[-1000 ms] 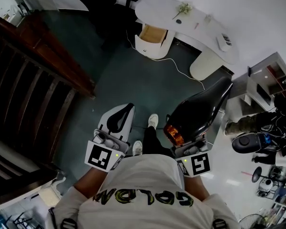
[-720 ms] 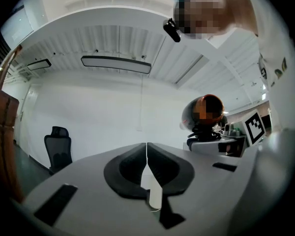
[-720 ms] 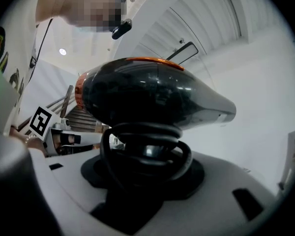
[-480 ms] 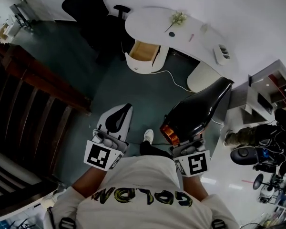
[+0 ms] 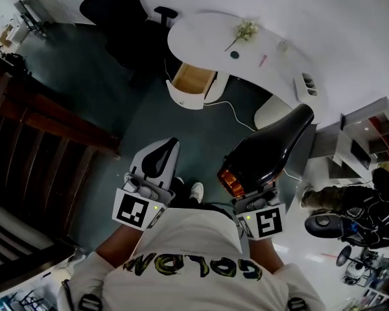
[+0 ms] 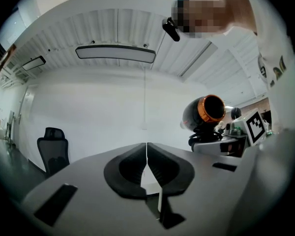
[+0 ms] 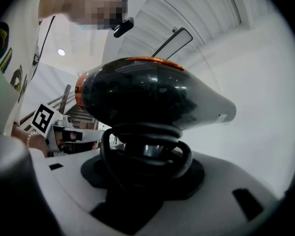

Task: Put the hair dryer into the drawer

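My right gripper [image 7: 145, 154] is shut on the handle of a black hair dryer [image 7: 147, 95], whose cord is wound around that handle. The head view shows the dryer [image 5: 267, 149] pointing up and to the right, with its orange rear ring [image 5: 229, 181] towards me. My left gripper [image 5: 161, 155] is held level beside it, and in the left gripper view its jaws [image 6: 146, 157] meet with nothing between them. Ahead, an open wooden drawer [image 5: 192, 79] sticks out from a white unit under the curved white desk [image 5: 211, 34].
A black office chair [image 5: 123, 8] stands left of the desk. A white cable [image 5: 236, 113] trails over the dark floor. A dark wooden railing [image 5: 48, 128] runs along the left. A white shelf [image 5: 369, 131] and a person in dark clothes [image 5: 363, 209] are at the right.
The desk and open drawer have shifted left and slightly down in the head view as I walk. Both grippers keep their places before me, with the dryer still held.
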